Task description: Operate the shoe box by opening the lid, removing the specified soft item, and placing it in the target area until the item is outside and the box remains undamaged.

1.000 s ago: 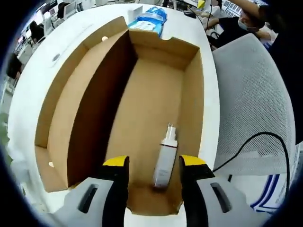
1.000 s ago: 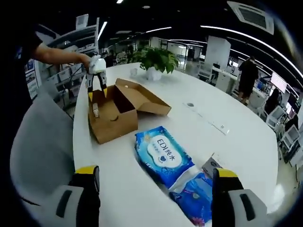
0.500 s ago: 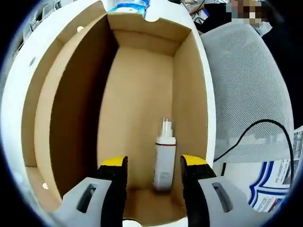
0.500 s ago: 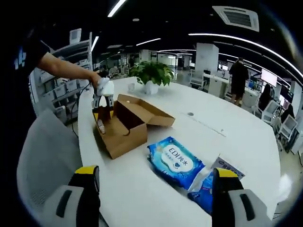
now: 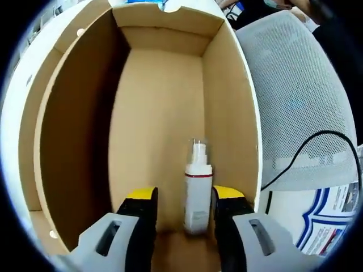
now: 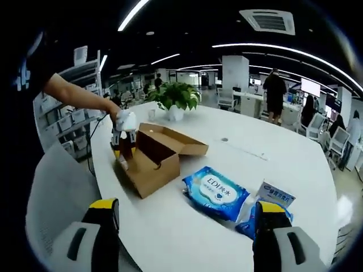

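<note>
Left gripper view has the left gripper (image 5: pixel 184 207) inside the open shoe box (image 5: pixel 227 113), jaws spread beside, perhaps touching, a white bottle (image 5: pixel 197 195) at 6 o'clock; right gripper (image 6: pixel 184 218) gapes empty

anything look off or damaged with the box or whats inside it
No damage stands out. The shoe box sits on the white table with its lid folded open and its walls straight. The odd part is the contents: a small white bottle lies on the box floor, between the left gripper fingers, and it doesn't look soft.
</note>
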`<state>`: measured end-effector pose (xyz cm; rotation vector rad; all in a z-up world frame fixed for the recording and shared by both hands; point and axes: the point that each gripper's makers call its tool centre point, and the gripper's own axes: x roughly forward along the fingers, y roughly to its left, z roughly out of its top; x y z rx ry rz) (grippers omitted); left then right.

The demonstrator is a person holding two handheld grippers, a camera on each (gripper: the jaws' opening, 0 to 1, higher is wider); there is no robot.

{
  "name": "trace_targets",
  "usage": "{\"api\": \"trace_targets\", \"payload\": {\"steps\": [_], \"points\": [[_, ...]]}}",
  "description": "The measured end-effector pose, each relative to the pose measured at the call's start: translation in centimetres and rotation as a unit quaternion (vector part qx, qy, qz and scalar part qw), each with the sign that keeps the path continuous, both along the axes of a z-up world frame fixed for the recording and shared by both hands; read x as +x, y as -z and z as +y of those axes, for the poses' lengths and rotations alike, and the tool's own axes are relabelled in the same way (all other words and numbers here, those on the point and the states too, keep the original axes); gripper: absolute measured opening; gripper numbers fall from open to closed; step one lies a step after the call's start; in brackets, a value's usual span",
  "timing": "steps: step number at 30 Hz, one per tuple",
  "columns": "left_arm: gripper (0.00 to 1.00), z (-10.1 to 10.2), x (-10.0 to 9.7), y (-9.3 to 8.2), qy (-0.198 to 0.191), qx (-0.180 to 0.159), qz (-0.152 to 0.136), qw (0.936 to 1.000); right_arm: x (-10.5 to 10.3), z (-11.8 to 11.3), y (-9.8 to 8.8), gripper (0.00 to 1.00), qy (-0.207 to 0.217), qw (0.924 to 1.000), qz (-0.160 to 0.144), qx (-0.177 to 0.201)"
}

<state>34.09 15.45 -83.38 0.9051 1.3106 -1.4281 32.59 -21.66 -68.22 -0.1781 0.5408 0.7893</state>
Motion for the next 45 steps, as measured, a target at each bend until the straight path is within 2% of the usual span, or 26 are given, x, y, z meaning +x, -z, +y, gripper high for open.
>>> {"api": "trace_targets", "payload": {"steps": [10,24,34,45], "points": [[0.23,0.6,-0.7,1.1,0.023,0.007,-0.011,0.9996,-1.0,1.0,-0.7,0.99,0.005,0.9999,-0.007,0.008],[0.2,0.4,-0.2,1.3,0.035,0.004,-0.046,0.9983,-2.4,2.3,-0.1,0.97,0.006,0.9998,0.005,0.019],[0.19,0.4,0.2,1.0,0.01,0.008,-0.066,0.9978,-2.9,4.0,-0.4,0.95,0.004,0.9997,0.008,0.023],[0.19,0.3,0.8,-0.8,0.005,-0.001,-0.088,0.9961,-3.5,6.1,-0.7,0.92,0.003,0.9991,0.017,0.04]]}}
